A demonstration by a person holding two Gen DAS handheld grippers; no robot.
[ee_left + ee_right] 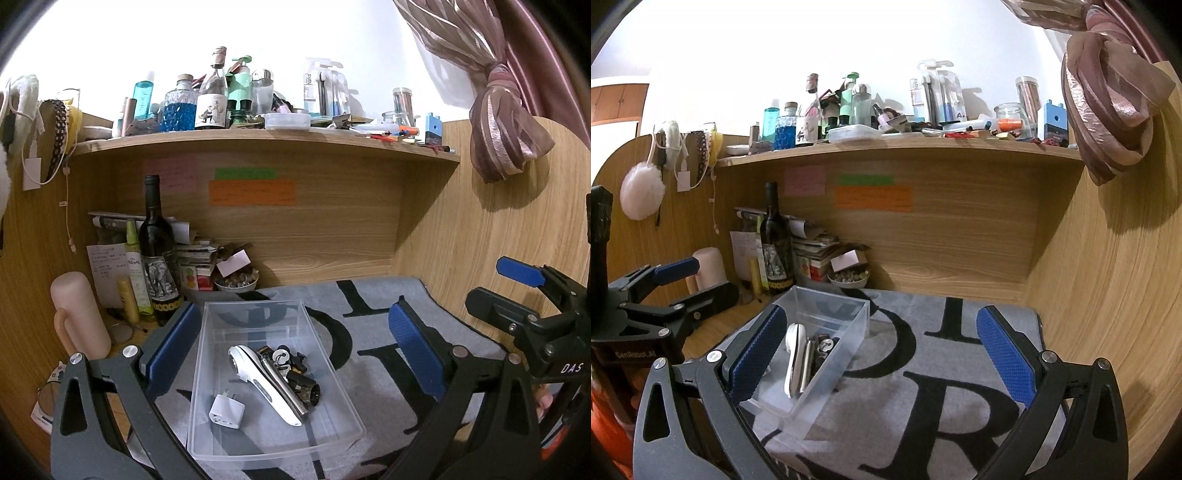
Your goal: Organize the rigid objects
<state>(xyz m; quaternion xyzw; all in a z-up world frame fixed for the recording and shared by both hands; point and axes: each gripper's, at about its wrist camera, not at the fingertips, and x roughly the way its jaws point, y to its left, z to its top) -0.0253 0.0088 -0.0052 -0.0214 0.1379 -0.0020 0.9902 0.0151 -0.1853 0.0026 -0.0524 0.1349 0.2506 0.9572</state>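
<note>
Cluttered wooden desk nook here, grey lettered mat (388,354) covering the worktop. Sitting on it is the clear plastic bin (258,317), and the rigid stuff is already gathered inside: a white handheld gadget (266,384), a white plug adapter (227,410), plus a pile of dark metal bits I can't identify. The mat looks clear otherwise, so I'd guess sorting is about done. Left gripper (291,354) hovers over the bin, fingers spread wide, holding nothing. Right gripper (882,358) is just beside it, also released and empty.
</note>
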